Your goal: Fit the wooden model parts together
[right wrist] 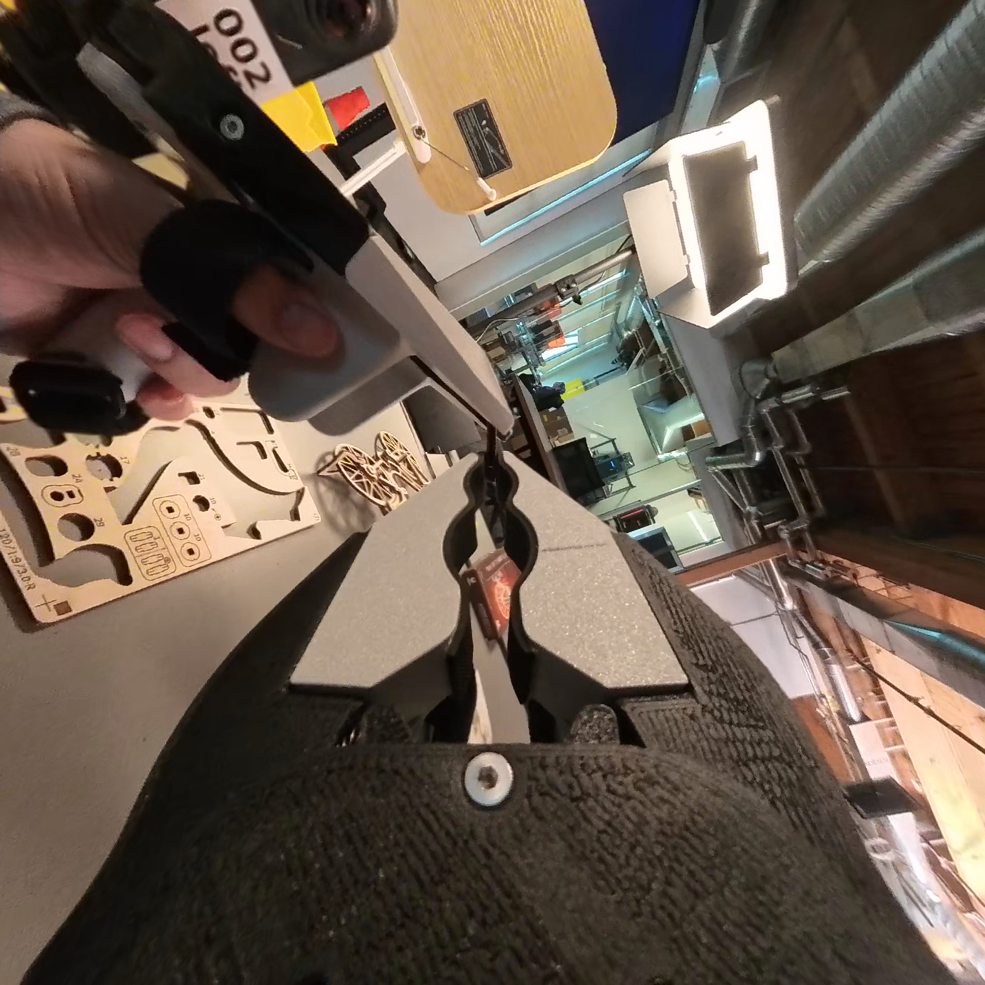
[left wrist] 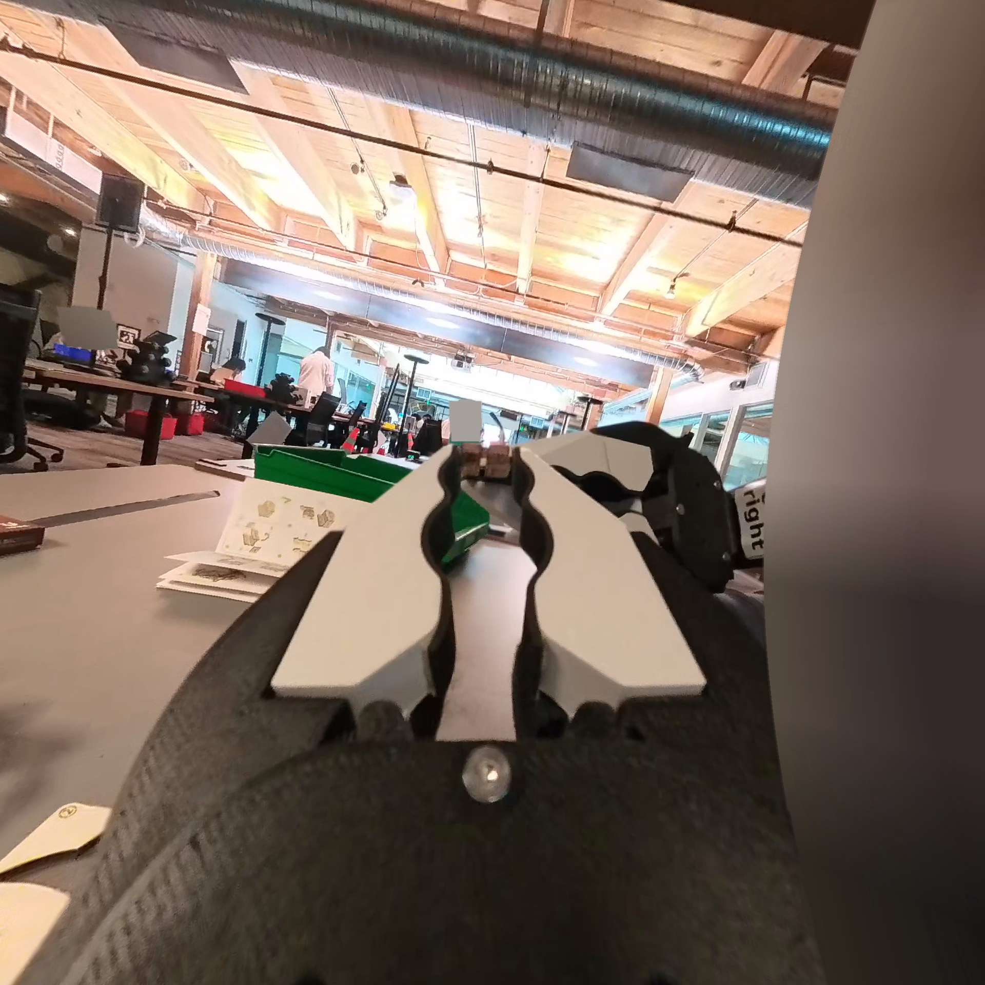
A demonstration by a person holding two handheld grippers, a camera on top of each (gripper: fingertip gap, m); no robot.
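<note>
Green bin (left wrist: 320,469), pale wood sheet (right wrist: 149,522) w/ cutouts, grey table (left wrist: 106,613), red-brown box (right wrist: 493,591).

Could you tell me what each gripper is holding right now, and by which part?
The left gripper pinches a small wooden part at its fingertips. The right gripper is closed on something thin and dark; what, cannot be told.

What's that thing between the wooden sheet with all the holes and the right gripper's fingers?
A little wooden wheeled model stands on the table between the cut-out wooden sheet and the right gripper's fingers. The right wrist view shows it.
</note>
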